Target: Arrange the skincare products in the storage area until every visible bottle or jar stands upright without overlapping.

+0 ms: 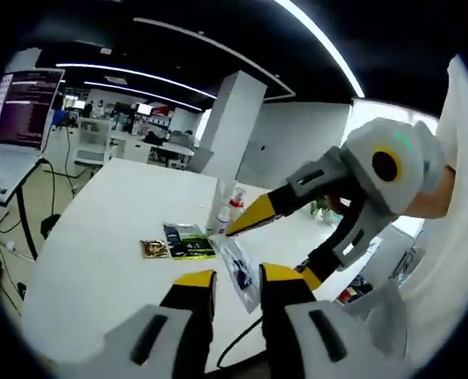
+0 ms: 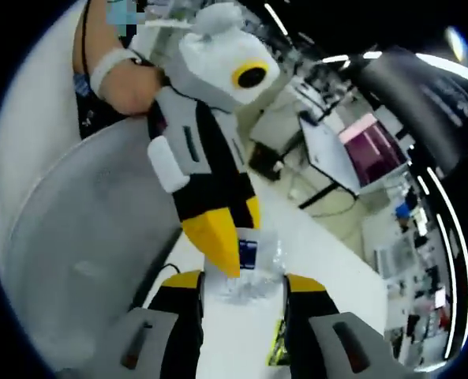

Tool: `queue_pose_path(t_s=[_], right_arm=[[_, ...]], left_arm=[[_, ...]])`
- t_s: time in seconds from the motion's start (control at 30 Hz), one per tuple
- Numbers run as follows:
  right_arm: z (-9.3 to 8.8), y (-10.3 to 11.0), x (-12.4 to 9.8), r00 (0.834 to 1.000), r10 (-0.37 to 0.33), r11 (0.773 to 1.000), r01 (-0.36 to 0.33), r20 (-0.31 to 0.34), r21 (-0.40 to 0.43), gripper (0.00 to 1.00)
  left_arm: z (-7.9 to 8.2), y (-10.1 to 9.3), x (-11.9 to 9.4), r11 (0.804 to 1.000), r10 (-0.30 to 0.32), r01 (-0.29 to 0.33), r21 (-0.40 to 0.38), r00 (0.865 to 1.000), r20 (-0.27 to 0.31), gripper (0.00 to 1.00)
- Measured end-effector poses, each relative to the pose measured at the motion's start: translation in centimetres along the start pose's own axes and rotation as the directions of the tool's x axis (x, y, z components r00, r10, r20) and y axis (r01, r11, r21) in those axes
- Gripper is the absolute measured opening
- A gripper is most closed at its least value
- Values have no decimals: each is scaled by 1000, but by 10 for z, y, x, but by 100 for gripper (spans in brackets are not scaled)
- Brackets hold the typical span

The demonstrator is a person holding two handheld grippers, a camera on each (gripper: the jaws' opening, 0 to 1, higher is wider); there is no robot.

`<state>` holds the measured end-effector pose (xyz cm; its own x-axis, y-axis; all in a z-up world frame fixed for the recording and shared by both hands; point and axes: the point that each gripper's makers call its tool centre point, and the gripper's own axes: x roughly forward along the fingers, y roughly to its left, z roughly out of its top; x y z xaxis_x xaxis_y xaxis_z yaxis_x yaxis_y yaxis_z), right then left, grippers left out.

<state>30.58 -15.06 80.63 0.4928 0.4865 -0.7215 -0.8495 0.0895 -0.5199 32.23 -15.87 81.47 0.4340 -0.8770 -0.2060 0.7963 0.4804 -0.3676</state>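
Skincare bits sat mid-table when we looked, nothing sorted into any storage spot yet as far as we could tell. Going left to right in the left gripper view: a monitor point(image 1: 24, 106) off the table's point(image 1: 99, 260) left end, then a gold sachet point(image 1: 153, 249) lying flat, touching a dark green packet point(image 1: 188, 241), also flat. Just beyond those stood two small bottles point(image 1: 222, 217), one with a red cap point(image 1: 235, 201), both upright and close together, probably fine as they were.

Nearer us, a clear pouch point(image 1: 241, 272) lay right at the tips of the left gripper point(image 1: 239, 278). Its jaws showed a narrow gap with the pouch at it, but we couldn't tell whether they were actually pinching it or just lined up on it. From the right came the right gripper point(image 1: 287, 246), jaws spread wide, one tip over the pouch's far end and the other lower, off to the right. We figured that was a handover or a two-handed lift, since a floppy pouch won't stand up from one pinch.

The right gripper view backed that up: the left gripper's yellow tip was down on the pouch's edge, with the right jaws wide apart either side of it. A hand point(image 2: 119, 71) held the left gripper from above.
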Motion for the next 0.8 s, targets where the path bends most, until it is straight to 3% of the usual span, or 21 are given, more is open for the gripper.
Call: queue_pose_path(t_s=[0.07, 0.1, 0.2, 0.27, 0.3, 0.37, 0.43, 0.5, 0.53, 0.57, 0.6, 0.63, 0.67, 0.7, 0.8], right_arm=[[10, 3, 1, 1000, 1, 1000, 0, 26, -13, 38], [11, 3, 2, 1000, -9, 1000, 9, 22, -15, 38], [11, 5, 4, 999, 1, 1000, -2, 36, 13, 38], [8, 6, 4, 999, 7, 997, -11, 50, 79, 41], [6, 11, 4, 998, 37, 993, -43, 54, 109, 47], [4, 9, 2, 996, 29, 976, -47, 89, 213, 54], [5, 5, 0, 987, 9, 922, -70, 160, 380, 57], [3, 6, -3, 974, 30, 814, -154, 224, 560, 54], [5, 5, -4, 958, 20, 731, -209, 286, 649, 54], [8, 6, -5, 943, 19, 685, -254, 333, 683, 55], [15, 6, -8, 913, 5, 611, -325, 407, 722, 54], [18, 4, -10, 894, -15, 560, -363, 448, 745, 51], [20, 6, -13, 877, -13, 523, -404, 481, 751, 47], [21, 7, -14, 859, -18, 464, -447, 512, 765, 38], [19, 7, -15, 841, -44, 434, -470, 539, 768, 22]], left_arm=[[0, -1, -1, 1000, -13, 13, -8, 1000, -3, 4], [-4, -8, -2, 999, -51, 50, -15, 998, -26, 2], [-5, -7, -4, 999, -42, 41, -33, 998, -37, 0], [-4, -5, -5, 999, -31, 30, -43, 999, -32, 0], [-1, -3, -6, 998, -23, 22, -51, 999, -22, 0], [5, -3, -8, 996, -33, 33, -88, 999, 1, 0], [8, -3, -10, 993, -44, 45, -108, 999, 15, 0], [13, -3, -12, 992, -44, 49, -119, 998, 46, 0], [17, -3, -13, 989, -53, 61, -133, 997, 64, 0], [20, -4, -14, 987, -60, 70, -147, 995, 75, 0], [22, -4, -15, 985, -63, 76, -155, 994, 88, 0], [23, -5, -16, 984, -70, 84, -159, 993, 92, 0], [25, -8, -16, 980, -86, 102, -168, 991, 98, 0], [25, -8, -17, 980, -93, 109, -169, 991, 101, 0], [26, -14, -18, 970, -129, 147, -192, 986, 103, 0]])
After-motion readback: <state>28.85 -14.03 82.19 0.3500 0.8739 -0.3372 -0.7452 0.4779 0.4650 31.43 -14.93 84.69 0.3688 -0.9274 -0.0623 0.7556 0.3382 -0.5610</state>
